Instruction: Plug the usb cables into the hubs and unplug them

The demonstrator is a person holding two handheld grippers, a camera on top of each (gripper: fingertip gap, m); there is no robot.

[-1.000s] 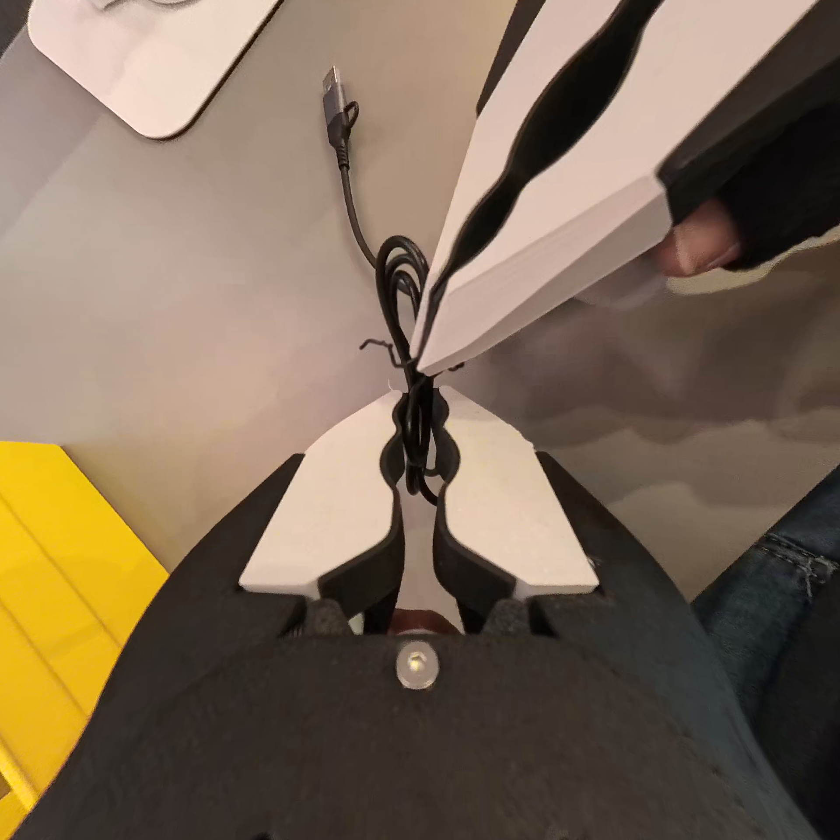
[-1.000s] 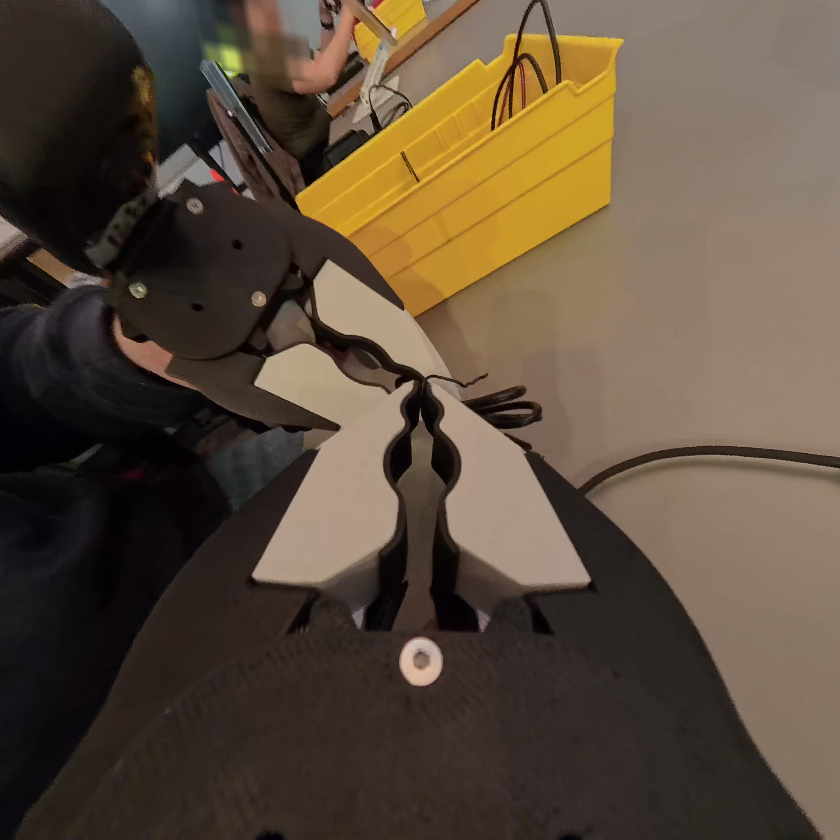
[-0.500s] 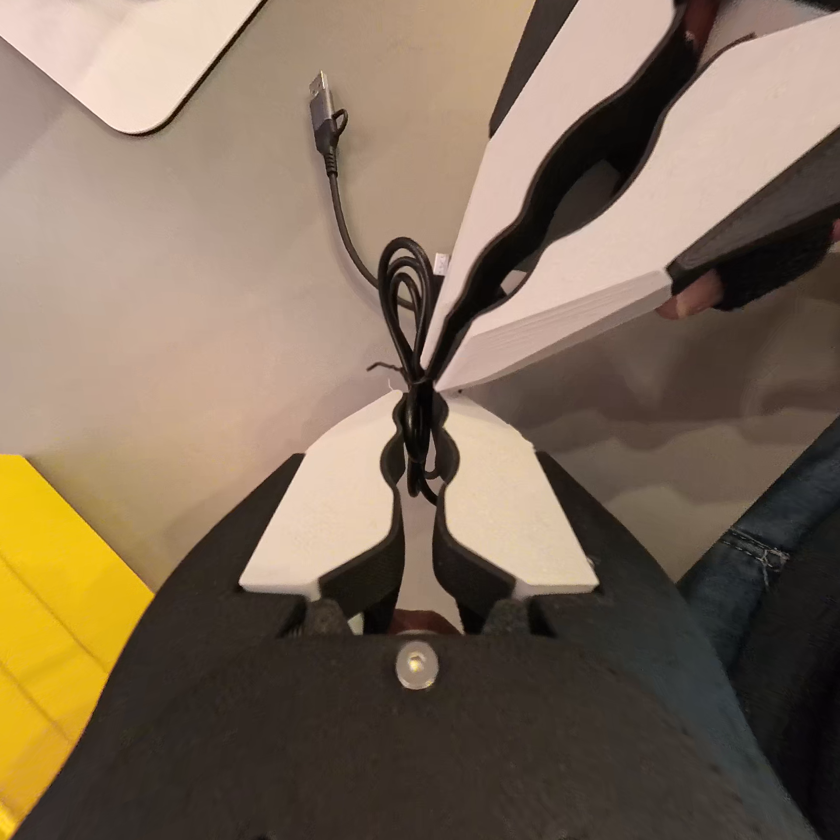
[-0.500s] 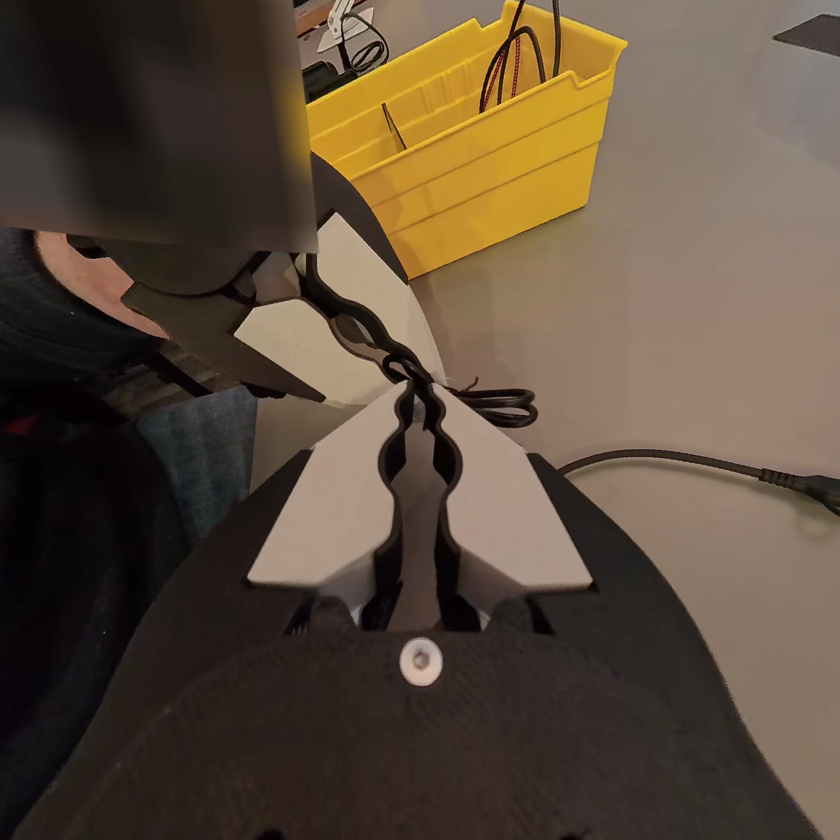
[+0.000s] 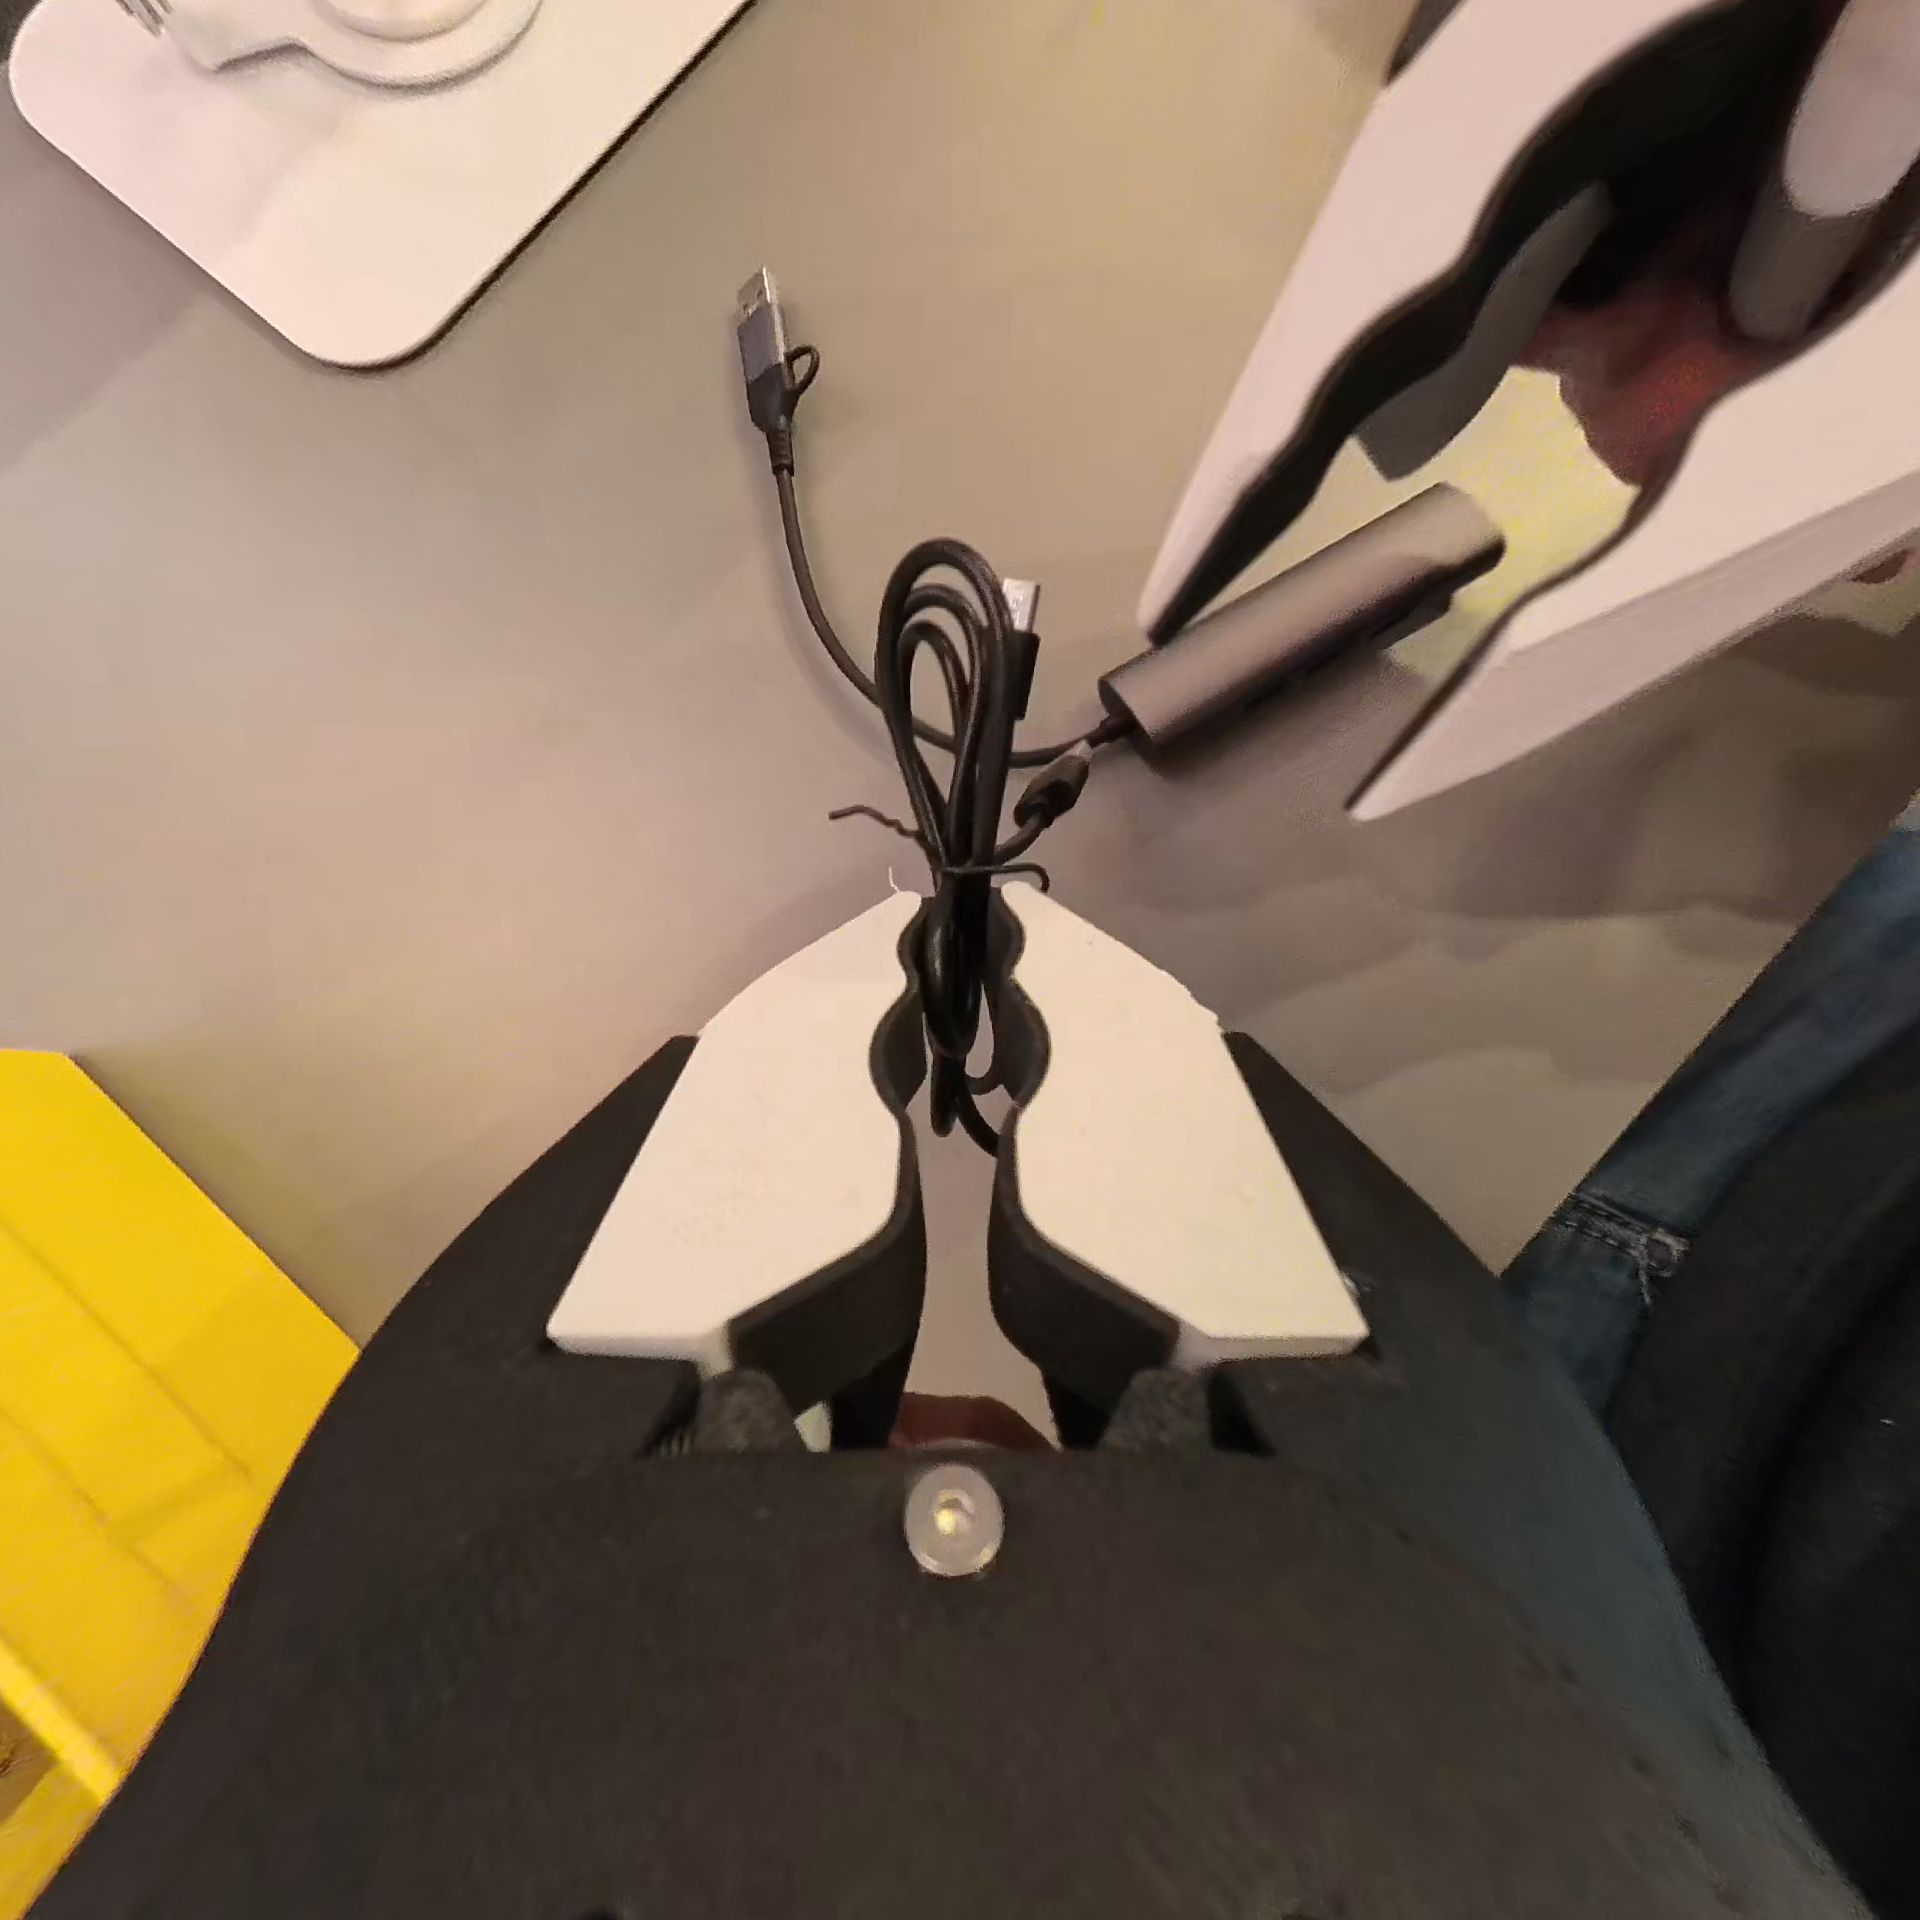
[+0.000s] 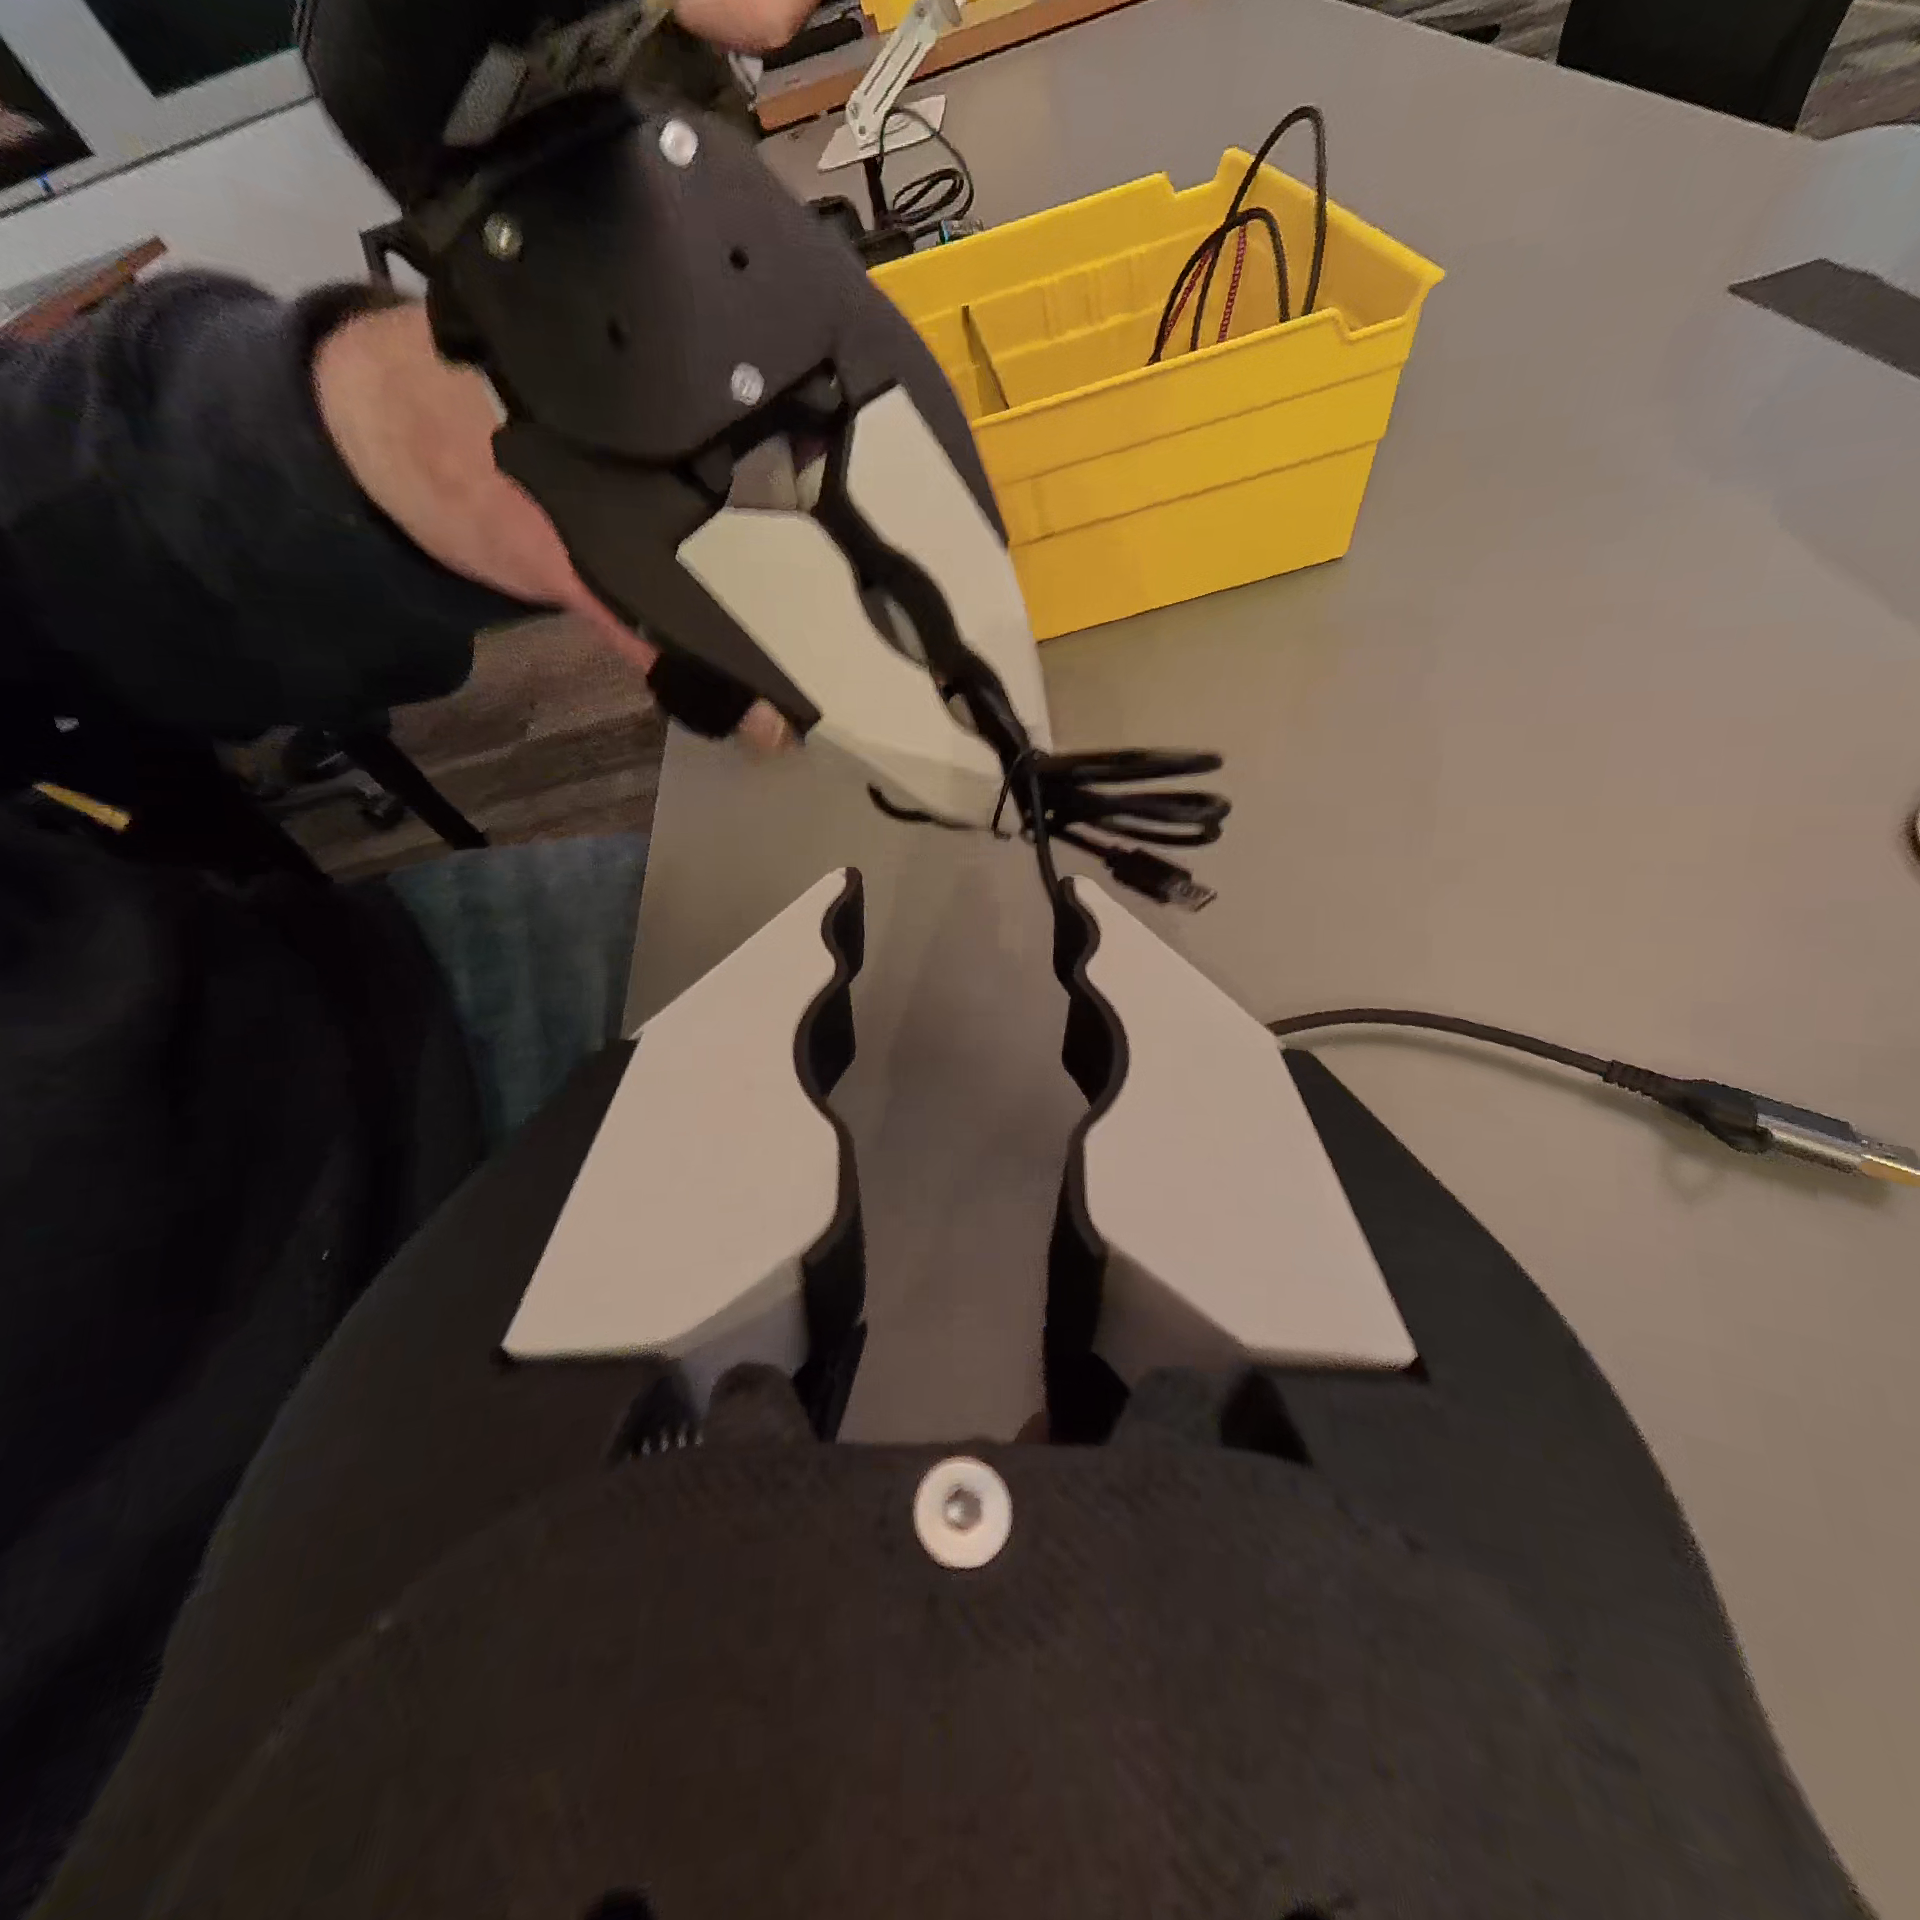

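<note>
Firmly, left gripper [image 5: 958, 894] pinching coiled black cable [image 5: 951, 665], right gripper [image 6: 958, 899] spread wide, empty

One coiled cable [image 5: 951, 717]; one grey hub [image 5: 1288, 634]; one yellow bin [image 6: 1174, 416]; two grippers [image 5: 958, 914] [image 6: 956, 904].

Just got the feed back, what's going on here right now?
The left gripper is shut on a tied-up black cable bundle, held above the grey table. The right gripper is open and holds nothing. A grey hub lies on the table with its own plug loose. Nothing is plugged in yet.
</note>
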